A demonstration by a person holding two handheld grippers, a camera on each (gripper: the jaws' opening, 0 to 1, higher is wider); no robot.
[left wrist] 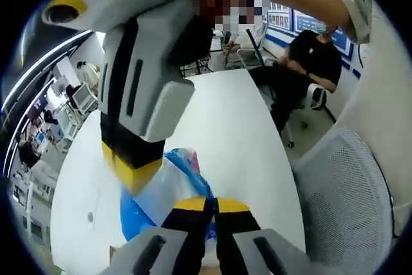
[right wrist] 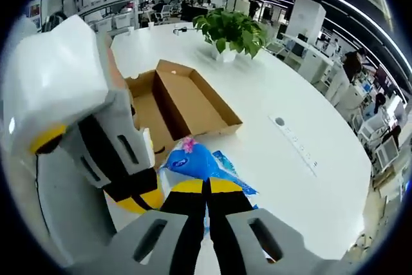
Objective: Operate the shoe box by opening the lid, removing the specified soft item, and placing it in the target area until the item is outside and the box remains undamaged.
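The soft pkg (right wrist: 201, 162), blue and white plastic w/ a pink spot near its top, is held up over the white table (right wrist: 283, 114), just in front of the open shoe box (right wrist: 187, 101). It is judged already out of the box; placing is what remains.

In the right gripper view, the right gripper (right wrist: 206, 188) is seen w/ yellow-tipped jaws pressed together on the pkg's lower edge. The left gripper (right wrist: 138, 198) comes in from the left, its tip against the pkg's side. In the left gripper view, the left gripper (left wrist: 211, 207) is likewise shown w/ jaws closed on the blue film (left wrist: 170, 185), the right gripper (left wrist: 132, 172) meeting it from the other side. A two-sided pinch is prob. used because the item is limp and would sag from one hold.

The plastic looks crinkled and glossy. The box lies flat, lid folded back, cardboard unbent as far as can be told. A potted plant (right wrist: 233, 30) stands well beyond it.
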